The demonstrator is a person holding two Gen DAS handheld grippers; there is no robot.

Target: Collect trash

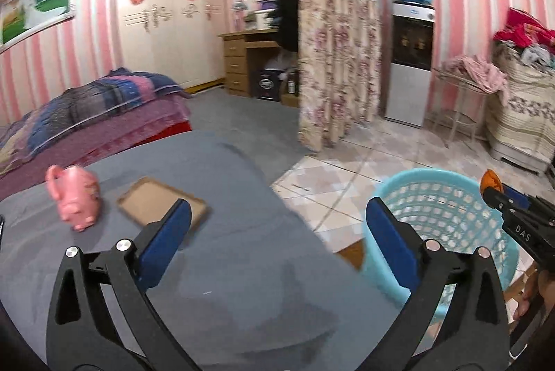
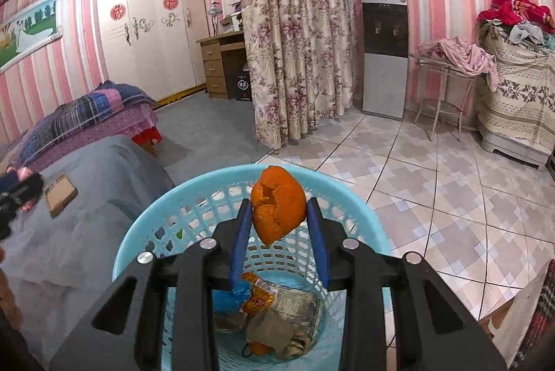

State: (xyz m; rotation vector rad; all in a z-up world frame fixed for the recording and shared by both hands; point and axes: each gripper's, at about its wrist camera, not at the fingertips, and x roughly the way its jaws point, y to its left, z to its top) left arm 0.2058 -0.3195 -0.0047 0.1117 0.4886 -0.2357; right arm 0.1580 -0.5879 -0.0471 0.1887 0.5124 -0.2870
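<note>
Grey table (image 1: 242,260) beside basket (image 2: 347,197); right gripper (image 2: 279,215) pinching orange peel (image 2: 277,201).

Pink piggy bank (image 1: 77,197) beside flat brown tray (image 1: 163,205) (both on grey cloth), floral curtain (image 2: 295,59), water dispenser (image 2: 384,52)

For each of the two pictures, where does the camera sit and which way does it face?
Left wrist view: on the left gripper, open over the grey table, facing the room; a hand shows.
Right wrist view: on the right gripper, above the blue basket, fingers holding orange peel.
Both show the basket, the peel and the brown tray.
</note>
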